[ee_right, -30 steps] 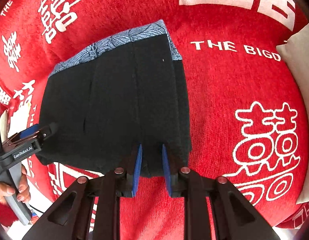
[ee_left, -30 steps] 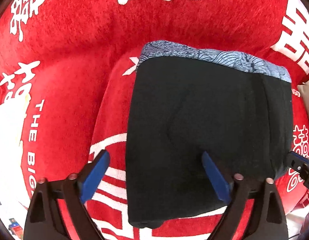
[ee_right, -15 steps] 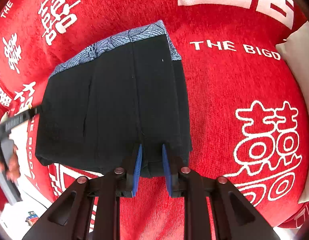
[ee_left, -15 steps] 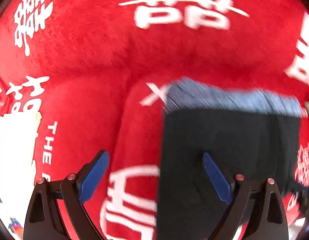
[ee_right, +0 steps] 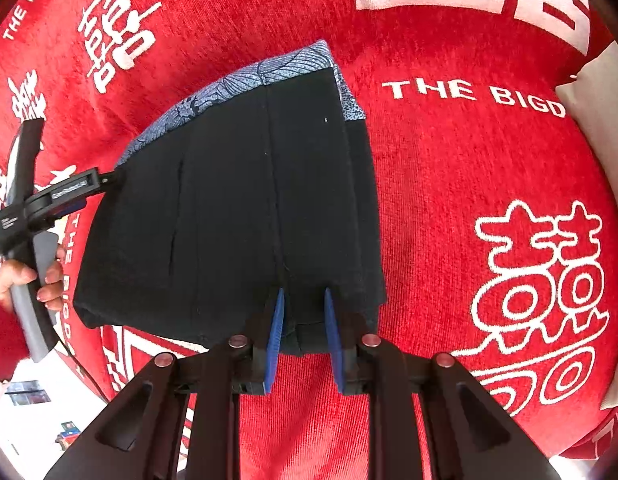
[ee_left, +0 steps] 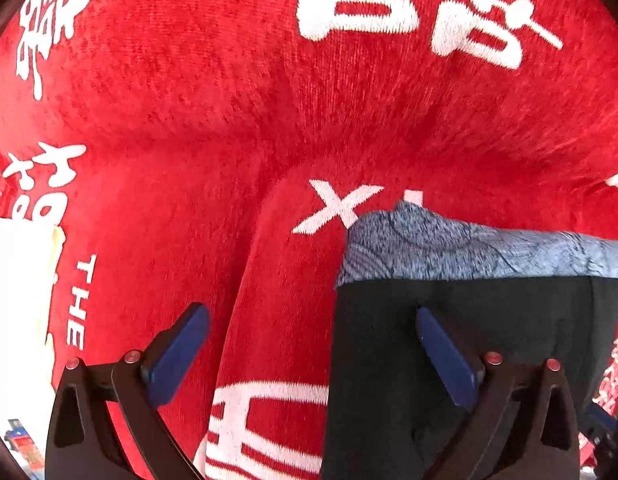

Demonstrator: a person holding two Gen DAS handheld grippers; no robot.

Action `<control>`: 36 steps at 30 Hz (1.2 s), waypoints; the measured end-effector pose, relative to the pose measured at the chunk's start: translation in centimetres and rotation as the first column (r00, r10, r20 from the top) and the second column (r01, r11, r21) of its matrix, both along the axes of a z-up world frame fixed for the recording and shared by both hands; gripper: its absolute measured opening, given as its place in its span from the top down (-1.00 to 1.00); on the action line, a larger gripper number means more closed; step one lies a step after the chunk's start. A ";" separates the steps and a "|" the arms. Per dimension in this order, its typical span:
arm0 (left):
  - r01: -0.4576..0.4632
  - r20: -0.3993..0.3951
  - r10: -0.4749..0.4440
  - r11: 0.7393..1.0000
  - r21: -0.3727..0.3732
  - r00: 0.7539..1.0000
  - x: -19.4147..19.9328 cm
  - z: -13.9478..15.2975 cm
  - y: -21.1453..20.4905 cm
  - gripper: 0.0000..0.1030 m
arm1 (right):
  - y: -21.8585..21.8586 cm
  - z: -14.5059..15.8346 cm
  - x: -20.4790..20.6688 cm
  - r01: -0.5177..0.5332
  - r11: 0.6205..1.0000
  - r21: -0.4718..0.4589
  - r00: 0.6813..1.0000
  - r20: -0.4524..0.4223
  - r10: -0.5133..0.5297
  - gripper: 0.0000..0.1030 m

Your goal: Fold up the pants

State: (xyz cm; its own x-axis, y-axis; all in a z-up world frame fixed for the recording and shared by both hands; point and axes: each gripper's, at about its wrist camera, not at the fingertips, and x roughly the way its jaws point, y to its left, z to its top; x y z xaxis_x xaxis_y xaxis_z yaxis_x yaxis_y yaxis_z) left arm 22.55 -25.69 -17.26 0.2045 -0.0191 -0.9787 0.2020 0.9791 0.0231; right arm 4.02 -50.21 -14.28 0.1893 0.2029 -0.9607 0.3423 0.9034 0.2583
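Since the earlier frames, the left gripper (ee_left: 313,356) has been carried toward the left edge of the pants (ee_left: 449,360), so that the black cloth now fills only the lower right of its view, while the right gripper (ee_right: 303,336) has been kept at the near hem. One pair of pants (ee_right: 237,216) is seen, folded into a black stack with a blue-grey patterned waistband (ee_right: 245,80) at the far end, and it is laid on a red blanket (ee_right: 449,200) printed with white characters and the words "THE BIGD". From the right wrist view, the whole stack is shown, along with the left gripper (ee_right: 109,178) at the far left corner of the pants and the hand (ee_right: 25,280) by which it is held; whether that tip touches the cloth cannot be told. From the left wrist view, only the waistband (ee_left: 469,248) and the left side of the stack are shown, and the left gripper's fingers are seen spread wide apart, one over bare blanket (ee_left: 269,120) and one over the black cloth. The right gripper's fingers are drawn close together with a narrow gap, the hem lying between them; whether the cloth is pinched cannot be told. Two grippers and one hand are counted. A pale cushion (ee_right: 597,100) is seen at the blanket's right edge.
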 end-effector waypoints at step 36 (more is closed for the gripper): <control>0.033 -0.208 -0.101 0.951 -0.306 0.973 -3.0 1.6 2.2 -1.00 | -7.9 0.1 -1.3 0.165 0.950 0.265 0.982 0.048 -0.184 -0.48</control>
State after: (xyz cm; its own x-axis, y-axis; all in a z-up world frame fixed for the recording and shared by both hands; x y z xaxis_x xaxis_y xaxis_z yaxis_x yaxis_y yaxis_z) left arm 19.50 -23.46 -15.63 -0.0254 -0.3232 -0.9460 0.2345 0.9180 -0.3200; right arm 2.70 -58.12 -14.14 0.3102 0.4002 -0.8623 0.4606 0.7302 0.5046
